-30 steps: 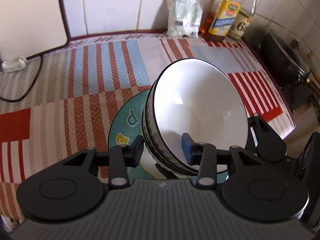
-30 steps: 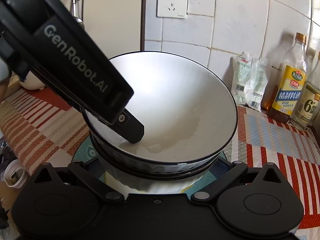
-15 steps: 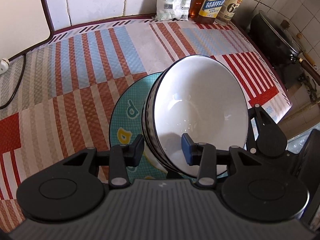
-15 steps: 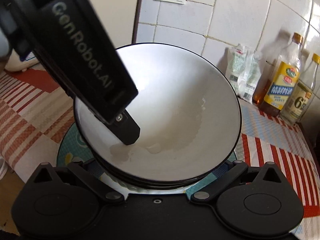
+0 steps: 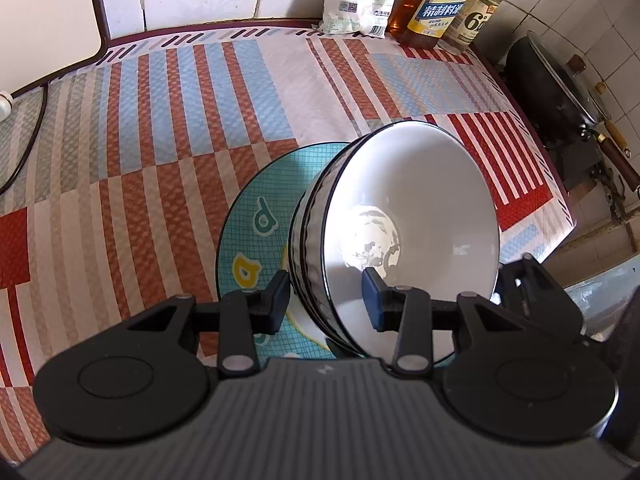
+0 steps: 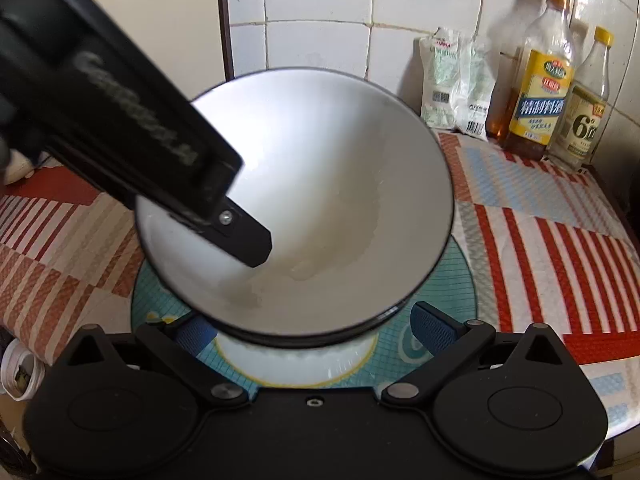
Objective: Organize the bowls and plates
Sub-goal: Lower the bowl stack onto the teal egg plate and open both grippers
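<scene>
Bowls (image 5: 412, 224): a nested stack, white inside, dark rims, tilted, over the near right part of the plate (image 5: 256, 216). In the right wrist view the stack (image 6: 320, 184) hides the plate's middle; whether its foot rests on the plate cannot be told.

Plate: teal, grid pattern with cartoon fruit, flat on the striped cloth (image 5: 160, 128) near the counter's front edge.

Left gripper (image 5: 325, 304): partly closed across the near rim of the stack, one pad outside against the ribbed wall, the other pad inside the top bowl. It has hold of the bowls. In the right wrist view its inner finger (image 6: 244, 240) reaches into the top bowl.

Right gripper (image 6: 308, 330): jaws wide apart, low over the plate's near edge, below the stack; blue pads either side, nothing gripped.

Far right by the tiled wall: two white bags (image 5: 356, 0), two bottles (image 5: 440, 4). Wok (image 5: 556, 92) on the stove, right of the counter. Black cable (image 5: 28, 148) on the cloth, far left.
</scene>
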`<control>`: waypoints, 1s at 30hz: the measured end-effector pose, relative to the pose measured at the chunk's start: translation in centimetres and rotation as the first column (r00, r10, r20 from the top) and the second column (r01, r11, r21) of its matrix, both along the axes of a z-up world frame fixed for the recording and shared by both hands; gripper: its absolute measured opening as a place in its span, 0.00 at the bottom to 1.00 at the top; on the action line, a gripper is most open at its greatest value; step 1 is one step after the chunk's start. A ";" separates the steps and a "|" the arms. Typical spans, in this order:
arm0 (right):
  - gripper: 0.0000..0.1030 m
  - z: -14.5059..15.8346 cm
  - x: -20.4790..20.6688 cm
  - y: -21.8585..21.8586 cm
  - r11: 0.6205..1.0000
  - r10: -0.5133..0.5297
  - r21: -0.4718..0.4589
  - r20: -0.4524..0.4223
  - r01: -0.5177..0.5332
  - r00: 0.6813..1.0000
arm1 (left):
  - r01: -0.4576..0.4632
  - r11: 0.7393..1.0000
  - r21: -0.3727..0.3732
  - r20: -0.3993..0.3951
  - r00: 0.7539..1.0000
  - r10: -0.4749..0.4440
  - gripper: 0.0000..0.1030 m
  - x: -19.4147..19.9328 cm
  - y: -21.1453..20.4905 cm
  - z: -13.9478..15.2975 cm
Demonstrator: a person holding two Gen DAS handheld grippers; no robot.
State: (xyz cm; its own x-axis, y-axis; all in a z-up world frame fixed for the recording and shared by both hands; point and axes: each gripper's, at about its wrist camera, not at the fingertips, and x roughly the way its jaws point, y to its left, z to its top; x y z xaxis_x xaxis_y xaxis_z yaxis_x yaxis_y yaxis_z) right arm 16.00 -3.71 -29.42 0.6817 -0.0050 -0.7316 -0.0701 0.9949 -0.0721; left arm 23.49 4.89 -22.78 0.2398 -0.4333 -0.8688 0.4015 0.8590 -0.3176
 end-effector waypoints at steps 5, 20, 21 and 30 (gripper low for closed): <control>1.00 1.0 -1.2 -0.7 0.999 -0.006 0.044 -0.007 0.006 1.000 | -0.025 1.000 -0.003 -0.003 1.000 0.025 0.38 -0.1 0.2 0.0; 1.00 3.8 -6.7 -5.2 0.999 -0.006 0.039 0.047 0.005 0.999 | -0.136 0.988 -0.080 0.114 0.983 0.144 0.45 -6.4 1.6 4.5; 1.00 4.0 -7.1 -5.6 0.999 -0.008 0.037 0.045 0.006 0.999 | -0.142 0.987 -0.079 0.123 0.981 0.151 0.48 -7.0 1.5 5.0; 1.00 9.2 -9.7 -8.7 0.994 -0.103 0.039 0.097 0.099 0.990 | -0.149 0.987 -0.065 0.206 0.965 0.160 0.55 -11.6 0.6 10.3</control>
State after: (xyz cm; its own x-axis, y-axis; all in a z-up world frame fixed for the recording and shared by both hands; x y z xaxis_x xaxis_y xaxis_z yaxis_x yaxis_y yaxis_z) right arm 6.27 -12.38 -20.22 0.7478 -0.0537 -0.6618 0.0367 0.9985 -0.0395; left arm 11.94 5.48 -12.50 0.4818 -0.4169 -0.7708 0.3271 0.9016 -0.2832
